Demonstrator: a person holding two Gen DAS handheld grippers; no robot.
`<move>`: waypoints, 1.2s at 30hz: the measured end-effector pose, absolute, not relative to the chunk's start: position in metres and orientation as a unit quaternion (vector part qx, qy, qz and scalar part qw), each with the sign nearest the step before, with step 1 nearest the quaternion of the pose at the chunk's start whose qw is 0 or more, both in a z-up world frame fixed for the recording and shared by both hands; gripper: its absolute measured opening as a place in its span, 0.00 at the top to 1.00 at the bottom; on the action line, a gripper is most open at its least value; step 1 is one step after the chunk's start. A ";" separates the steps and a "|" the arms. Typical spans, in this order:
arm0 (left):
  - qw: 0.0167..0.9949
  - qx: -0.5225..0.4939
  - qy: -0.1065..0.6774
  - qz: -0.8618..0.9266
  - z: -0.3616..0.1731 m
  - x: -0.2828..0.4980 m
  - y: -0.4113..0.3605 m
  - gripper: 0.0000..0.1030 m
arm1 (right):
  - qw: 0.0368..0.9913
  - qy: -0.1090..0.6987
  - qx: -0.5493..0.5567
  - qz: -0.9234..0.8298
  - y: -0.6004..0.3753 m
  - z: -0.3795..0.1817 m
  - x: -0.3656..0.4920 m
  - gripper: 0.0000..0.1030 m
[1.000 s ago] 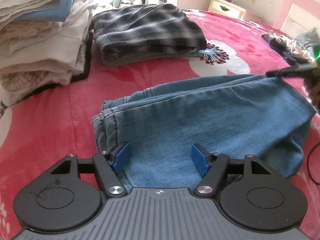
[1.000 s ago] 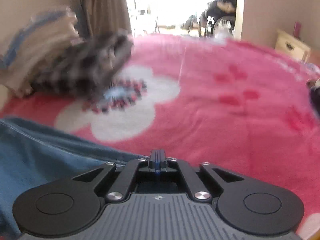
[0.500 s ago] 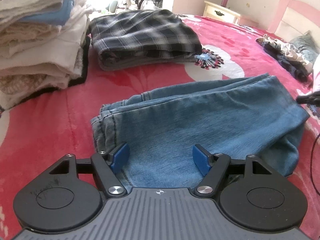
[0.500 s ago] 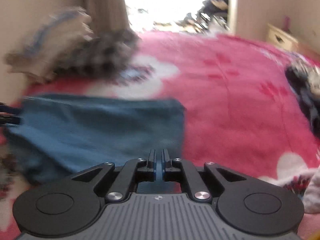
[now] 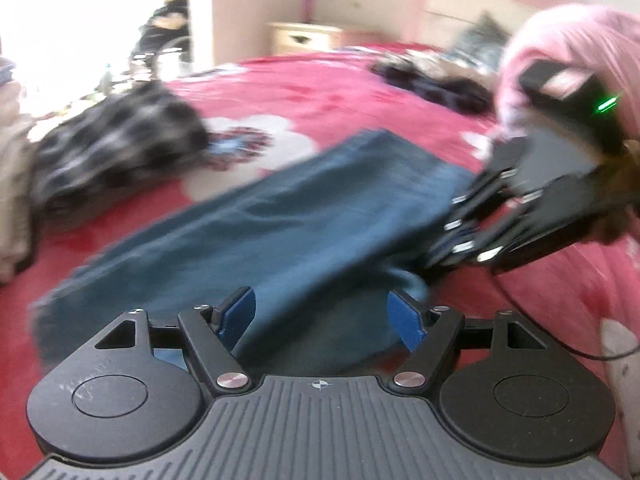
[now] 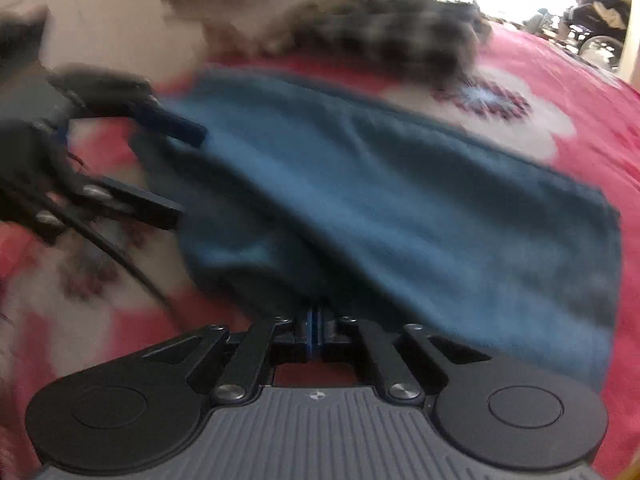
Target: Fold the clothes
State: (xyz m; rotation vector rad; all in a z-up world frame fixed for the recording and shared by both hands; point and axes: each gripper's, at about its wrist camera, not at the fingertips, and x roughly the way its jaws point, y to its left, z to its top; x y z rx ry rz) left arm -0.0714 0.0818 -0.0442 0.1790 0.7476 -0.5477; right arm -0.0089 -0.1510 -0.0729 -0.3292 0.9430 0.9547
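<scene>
One jeans (image 5: pixel 304 236), one plaid garment (image 5: pixel 116 140), two grippers (image 5: pixel 320 316) (image 6: pixel 314 330).

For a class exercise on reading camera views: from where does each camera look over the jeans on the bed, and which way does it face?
Left wrist: sits on the left gripper, open over the jeans, facing the right gripper and the headboard.
Right wrist: sits on the right gripper, shut at the jeans' near edge, facing the left gripper and the plaid garment.
Shared: jeans, plaid garment, red blanket.

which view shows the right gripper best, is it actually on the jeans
The left wrist view: the right gripper appears whole from the side, tips at the jeans edge. Its own camera shows only the fingers pressed together at the denim; blur hides whether cloth is pinched.
</scene>
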 end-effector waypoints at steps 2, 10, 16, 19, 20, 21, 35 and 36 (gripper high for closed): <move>0.883 0.090 0.366 -0.279 -0.052 -0.074 0.070 0.29 | 0.782 0.434 -0.141 0.424 -0.161 -0.070 -0.011 1.00; 0.876 0.144 0.366 -0.277 -0.069 -0.073 0.038 0.32 | 0.779 0.404 -0.138 0.460 -0.159 -0.058 -0.024 0.95; 0.884 0.198 0.348 -0.244 -0.075 -0.081 0.023 0.36 | 0.786 0.410 -0.120 0.446 -0.162 -0.064 -0.027 0.95; 0.890 0.202 0.334 -0.235 -0.073 -0.085 0.022 0.36 | 0.775 0.420 -0.071 0.467 -0.168 -0.063 -0.027 0.95; 0.892 0.201 0.331 -0.232 -0.073 -0.086 0.022 0.36 | 0.773 0.425 -0.070 0.466 -0.167 -0.066 -0.027 0.95; 0.894 0.197 0.331 -0.231 -0.073 -0.085 0.021 0.37 | 0.773 0.430 -0.069 0.462 -0.166 -0.069 -0.027 0.95; 0.902 0.192 0.320 -0.219 -0.078 -0.085 0.016 0.42 | 0.787 0.457 0.030 0.413 -0.166 -0.081 -0.013 0.94; 0.903 0.194 0.315 -0.217 -0.077 -0.086 0.016 0.42 | 0.784 0.458 0.039 0.417 -0.168 -0.079 -0.014 0.94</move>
